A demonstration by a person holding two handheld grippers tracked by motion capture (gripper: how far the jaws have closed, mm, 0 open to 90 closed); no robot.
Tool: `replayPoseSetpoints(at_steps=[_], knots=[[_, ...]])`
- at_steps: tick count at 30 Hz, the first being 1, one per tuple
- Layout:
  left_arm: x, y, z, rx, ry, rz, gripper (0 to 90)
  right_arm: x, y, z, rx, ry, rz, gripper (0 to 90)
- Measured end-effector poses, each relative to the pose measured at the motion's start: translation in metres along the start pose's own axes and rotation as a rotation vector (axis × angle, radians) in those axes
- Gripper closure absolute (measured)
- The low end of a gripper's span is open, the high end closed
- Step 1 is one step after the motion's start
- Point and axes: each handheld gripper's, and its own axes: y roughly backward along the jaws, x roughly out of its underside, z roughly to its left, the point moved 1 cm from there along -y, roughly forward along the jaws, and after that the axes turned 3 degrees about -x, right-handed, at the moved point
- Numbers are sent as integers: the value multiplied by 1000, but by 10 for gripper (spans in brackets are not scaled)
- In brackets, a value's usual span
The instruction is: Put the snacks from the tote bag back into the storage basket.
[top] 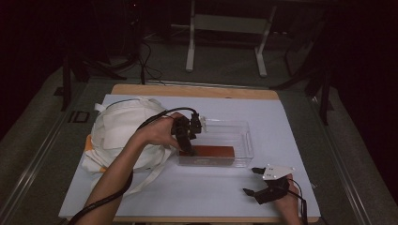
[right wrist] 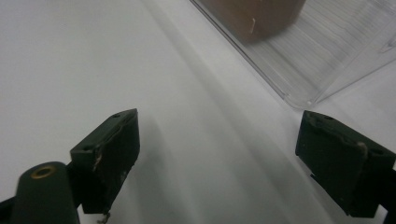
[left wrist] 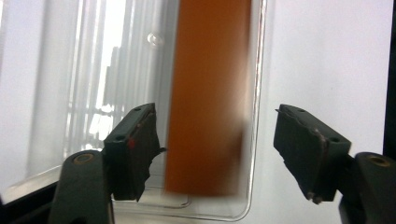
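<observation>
A white sheet covers the table. A clear plastic bin stands near its middle, with an orange-brown block lying along the bin's near wall. The left gripper reaches down into the bin's left end, at the block's left end. A white cloth bag lies toward the left edge. The right gripper rests near the front right corner, jaws apart.

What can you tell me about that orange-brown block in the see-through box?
The flat orange-brown rectangular block looks smooth and matte, with straight edges, maybe wood or card. It lies flat on the floor of the clear plastic box, along the wall nearest the person. The left claw hangs over its left end with jaws wide apart, so the block lies loose between them. In the left gripper view it looks blurred.
</observation>
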Motion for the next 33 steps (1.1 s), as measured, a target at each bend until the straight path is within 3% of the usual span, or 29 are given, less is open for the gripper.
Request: replayPoseSetpoints(at_steps=[18,27,32,33], knots=[[11,7,0,-27,15,-1,311,0,0,0,0,1,0,138],[22,17,1,-77,52,-51,314,0,0,0,1,-1,-1,138],[30,22,-2,-121,81,-63,313,0,0,0,3,-1,-3,138],[35,24,-4,-147,99,-75,314,0,0,0,3,-2,-3,137]])
